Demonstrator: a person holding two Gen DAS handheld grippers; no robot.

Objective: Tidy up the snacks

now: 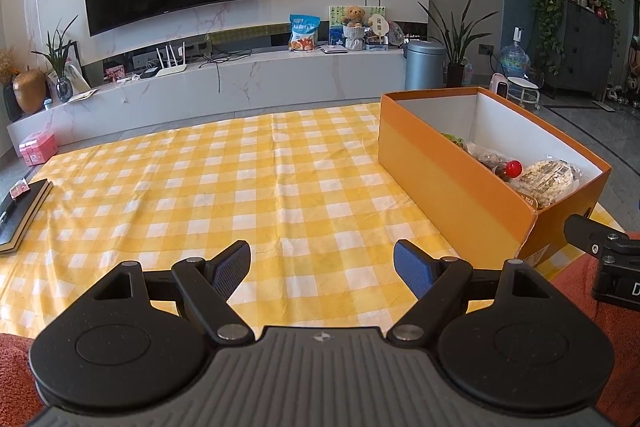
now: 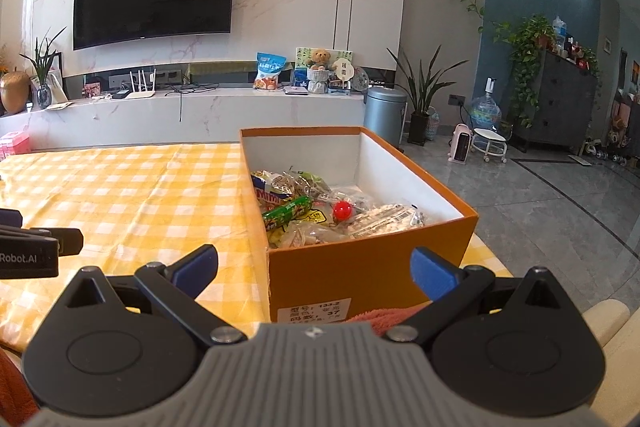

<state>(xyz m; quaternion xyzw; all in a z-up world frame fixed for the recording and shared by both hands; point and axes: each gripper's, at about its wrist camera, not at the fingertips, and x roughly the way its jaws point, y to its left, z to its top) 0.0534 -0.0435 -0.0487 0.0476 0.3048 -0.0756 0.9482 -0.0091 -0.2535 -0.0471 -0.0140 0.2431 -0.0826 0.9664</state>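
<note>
An orange cardboard box [image 2: 360,267] with a white inside stands at the right end of the yellow checked tablecloth [image 1: 224,187]. It holds several snack packets, among them a green tube [image 2: 287,213], a red ball [image 2: 343,211] and a clear bag of pale pieces [image 2: 384,221]. The box also shows in the left wrist view [image 1: 452,195]. My left gripper [image 1: 322,269] is open and empty, low over bare cloth left of the box. My right gripper [image 2: 314,267] is open and empty, just in front of the box's near wall.
A dark book [image 1: 20,215] lies at the cloth's left edge. An orange-red towel [image 2: 384,317] lies at the near table edge under the box. Behind the table are a TV console [image 1: 240,83], a bin [image 1: 424,65], plants and grey floor to the right.
</note>
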